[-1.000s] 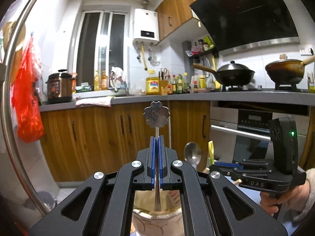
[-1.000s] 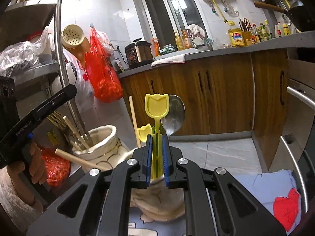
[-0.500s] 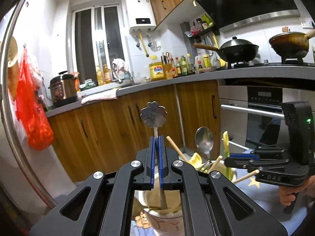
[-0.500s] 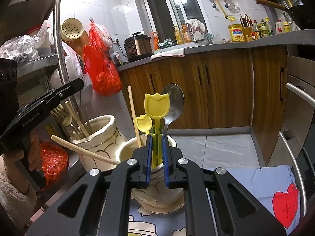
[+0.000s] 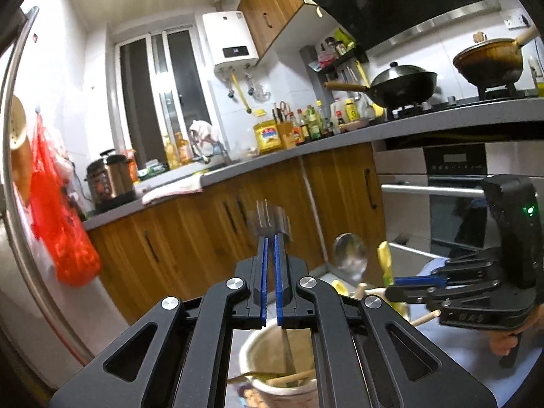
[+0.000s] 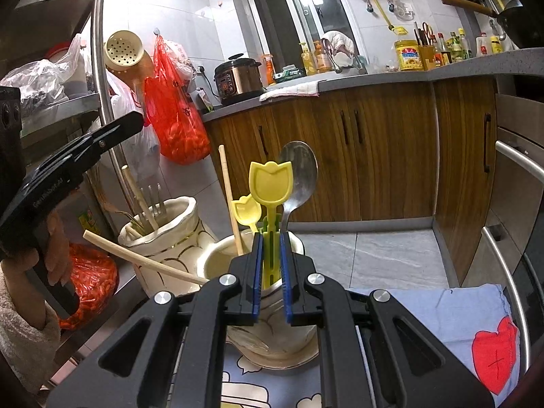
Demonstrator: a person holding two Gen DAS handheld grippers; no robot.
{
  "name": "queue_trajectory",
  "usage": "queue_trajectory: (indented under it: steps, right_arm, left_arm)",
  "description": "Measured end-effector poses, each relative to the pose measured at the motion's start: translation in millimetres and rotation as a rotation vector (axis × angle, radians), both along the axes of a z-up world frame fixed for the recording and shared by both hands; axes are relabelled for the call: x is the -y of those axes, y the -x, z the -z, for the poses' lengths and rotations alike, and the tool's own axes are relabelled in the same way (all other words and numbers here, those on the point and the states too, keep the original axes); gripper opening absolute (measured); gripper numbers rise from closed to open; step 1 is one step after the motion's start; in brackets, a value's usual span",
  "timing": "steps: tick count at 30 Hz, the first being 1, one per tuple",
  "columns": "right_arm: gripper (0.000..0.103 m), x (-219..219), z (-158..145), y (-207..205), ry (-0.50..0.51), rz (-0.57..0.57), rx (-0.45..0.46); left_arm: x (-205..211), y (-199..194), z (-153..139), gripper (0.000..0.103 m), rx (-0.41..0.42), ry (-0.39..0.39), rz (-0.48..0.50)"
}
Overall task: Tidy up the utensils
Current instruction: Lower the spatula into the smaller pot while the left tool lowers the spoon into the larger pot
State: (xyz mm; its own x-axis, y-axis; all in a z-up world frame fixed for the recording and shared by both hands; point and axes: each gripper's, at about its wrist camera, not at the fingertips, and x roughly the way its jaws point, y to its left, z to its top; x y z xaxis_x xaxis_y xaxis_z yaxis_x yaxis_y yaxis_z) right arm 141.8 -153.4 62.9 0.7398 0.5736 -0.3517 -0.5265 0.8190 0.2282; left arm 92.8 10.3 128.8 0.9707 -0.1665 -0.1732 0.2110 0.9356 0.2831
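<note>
The left gripper [image 5: 270, 258] has its blue-padded jaws parted by a narrow gap around a thin metal utensil with a blurred flat head [image 5: 273, 221]; its stem slants down into the cream ceramic holder with gold-lined pattern [image 5: 261, 374] directly below, and it seems loose between the pads rather than clamped, though motion blur makes this uncertain. That holder also contains a pale wooden stick and a dark leaf-shaped piece lying across its bottom. The right gripper [image 6: 271, 265] stands with its jaws spread apart on either side of the yellow plastic tulip-topped utensil with a green stem [image 6: 270, 183], not pressing it. This utensil stands upright in the second cream ceramic holder [image 6: 272, 336], which rests on a blue patterned cloth [image 6: 452, 316]. Beside it in the same holder are a smaller yellow tulip utensil [image 6: 247, 211], a shiny metal spoon [image 6: 299, 173] and wooden chopsticks [image 6: 230, 204]. The neighbouring holder, seen from the right wrist view, carries a metal fork [image 6: 153, 200] and more wooden sticks.
</note>
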Motion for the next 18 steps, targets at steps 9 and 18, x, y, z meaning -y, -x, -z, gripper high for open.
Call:
queue_trajectory:
  steps: [9, 18]
  right_arm:
    - [0.01, 0.6, 2.7, -0.4, 0.005, -0.013, -0.006]
    - [0.013, -4.1, 1.7, -5.4, 0.032, 0.003, -0.031]
  left_arm:
    - [-6.2, -8.9, 23.8, 0.003, -0.101, 0.062, -0.005]
    - [-9.1, -9.5, 25.1, 0.006, -0.143, 0.078, -0.014]
